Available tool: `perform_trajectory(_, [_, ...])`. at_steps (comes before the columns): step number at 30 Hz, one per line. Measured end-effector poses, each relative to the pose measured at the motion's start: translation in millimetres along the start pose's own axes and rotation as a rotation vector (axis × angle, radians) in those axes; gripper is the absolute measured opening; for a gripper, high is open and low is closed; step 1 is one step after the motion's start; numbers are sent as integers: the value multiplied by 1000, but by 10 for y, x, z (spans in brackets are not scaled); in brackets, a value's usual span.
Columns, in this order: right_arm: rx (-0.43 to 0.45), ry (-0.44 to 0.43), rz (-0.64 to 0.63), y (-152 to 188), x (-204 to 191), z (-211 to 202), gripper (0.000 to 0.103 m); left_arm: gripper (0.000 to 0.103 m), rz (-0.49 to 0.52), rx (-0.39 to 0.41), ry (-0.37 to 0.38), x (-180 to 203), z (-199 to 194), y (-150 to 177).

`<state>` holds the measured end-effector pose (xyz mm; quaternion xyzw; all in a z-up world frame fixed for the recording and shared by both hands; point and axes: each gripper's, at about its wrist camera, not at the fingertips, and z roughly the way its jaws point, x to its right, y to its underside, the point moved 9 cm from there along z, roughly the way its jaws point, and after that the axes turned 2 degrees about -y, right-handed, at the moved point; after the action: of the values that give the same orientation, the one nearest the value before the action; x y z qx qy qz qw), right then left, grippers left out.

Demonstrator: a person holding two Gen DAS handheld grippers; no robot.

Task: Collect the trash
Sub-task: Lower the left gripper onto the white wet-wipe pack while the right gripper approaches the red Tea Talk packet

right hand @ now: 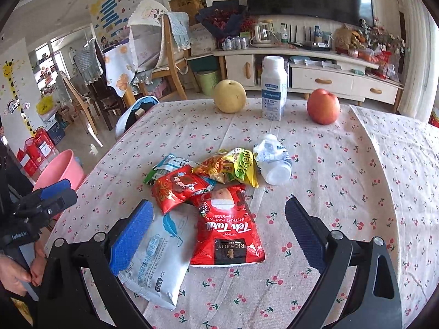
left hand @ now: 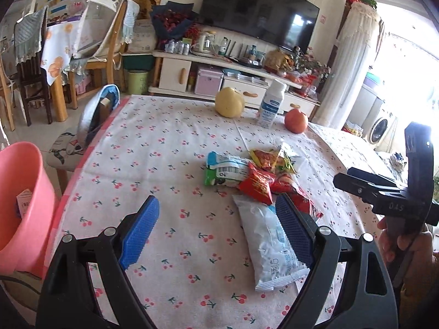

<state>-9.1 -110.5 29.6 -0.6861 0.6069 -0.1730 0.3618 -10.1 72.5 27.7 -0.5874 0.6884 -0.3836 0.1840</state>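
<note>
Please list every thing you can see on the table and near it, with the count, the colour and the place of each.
snack wrappers: about four, red, yellow, green, table middle, overlapping
Teh Tarik pouch: one, red, nearest of the pile
wipes pack: one, pale blue, left of pouch
crushed bottle: one, clear, lying right of the wrappers
milk bottle: one, white, upright, far edge
pear: one, yellow, left of milk bottle
apple: one, red, right of milk bottle
bin: one, pink, beside table, carton inside
tablecloth: one, white, cherry print
left gripper: open
right gripper: open
</note>
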Motion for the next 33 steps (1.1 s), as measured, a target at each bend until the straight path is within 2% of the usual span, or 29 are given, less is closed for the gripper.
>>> perform_trajectory(6, [-116, -23, 70, 170, 151, 228, 96, 87, 89, -147, 114, 520, 356, 323])
perform_trajectory(11, [-134, -20, 81, 210, 170, 264, 96, 87, 110, -216, 172, 838, 543, 506])
perform_trajectory(13, [-130, -9, 82, 194, 188, 250, 96, 87, 94, -235, 156, 863, 619, 544])
perform_trajectory(16, [-132, 1, 72, 196, 191, 261, 96, 87, 97, -252, 78, 821, 712, 595])
perform_trajectory(18, [-142, 0, 63, 214, 172, 293, 96, 87, 98, -259, 53, 786, 738, 598])
perform_trajectory(22, [-155, 0, 52, 234, 139, 359, 96, 87, 100, -296, 18, 785, 810, 654])
perform_trajectory(27, [-170, 5, 35, 282, 113, 459, 96, 88, 142, -289, -24, 816, 853, 657])
perform_trajectory(33, [-158, 7, 22, 266, 96, 553, 96, 89, 159, -279, -40, 829, 889, 649])
